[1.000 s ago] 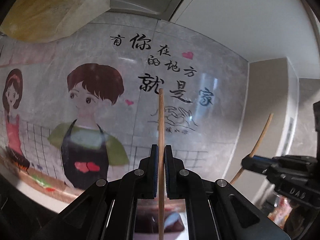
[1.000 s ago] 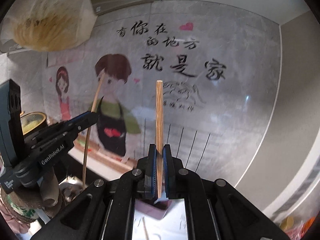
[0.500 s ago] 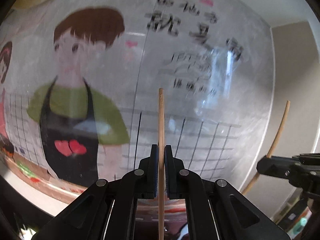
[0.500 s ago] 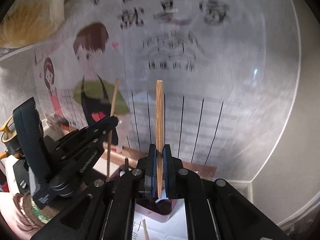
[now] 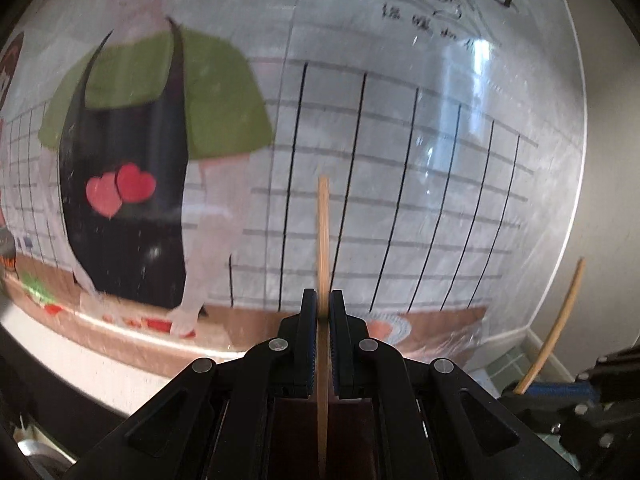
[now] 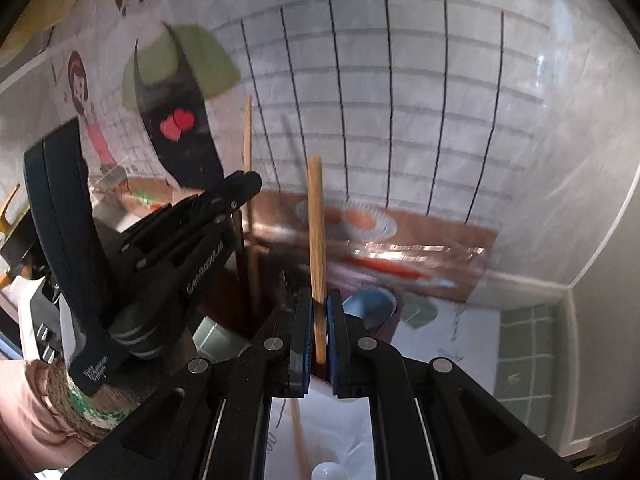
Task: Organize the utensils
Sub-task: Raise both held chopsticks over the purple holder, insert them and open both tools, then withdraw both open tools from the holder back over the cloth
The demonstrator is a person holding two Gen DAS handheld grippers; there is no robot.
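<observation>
Left claw: the left claw [image 5: 323, 344] is pinching a wooden chopstick [image 5: 323, 240] that is standing straight up between its two fingers. In the right wrist view this claw [image 6: 240, 184] is sitting to the left, holding its stick over a dark brown holder [image 6: 240, 300].
Right claw: the right claw [image 6: 318, 332] is pressing together on a second chopstick [image 6: 316, 232], also pointing up. In the left wrist view that stick [image 5: 552, 328] is leaning at the far right.
Worktop: a white cloth [image 6: 452, 340] is lying on the worktop near the back wall. A blue bowl [image 6: 368, 304] is sitting just behind the right claw. One more stick [image 6: 298, 440] is lying flat on the cloth, near a small white round thing [image 6: 328, 472] at the front edge.
Wall: a big shiny sticker [image 5: 400, 160] is covering the back wall, showing a cartoon boy [image 5: 152, 100] in a green shirt and black apron with two red hearts, plus a grid of lines.
Corner: green tiles [image 6: 528, 352] are showing at the right, where the walls meet.
</observation>
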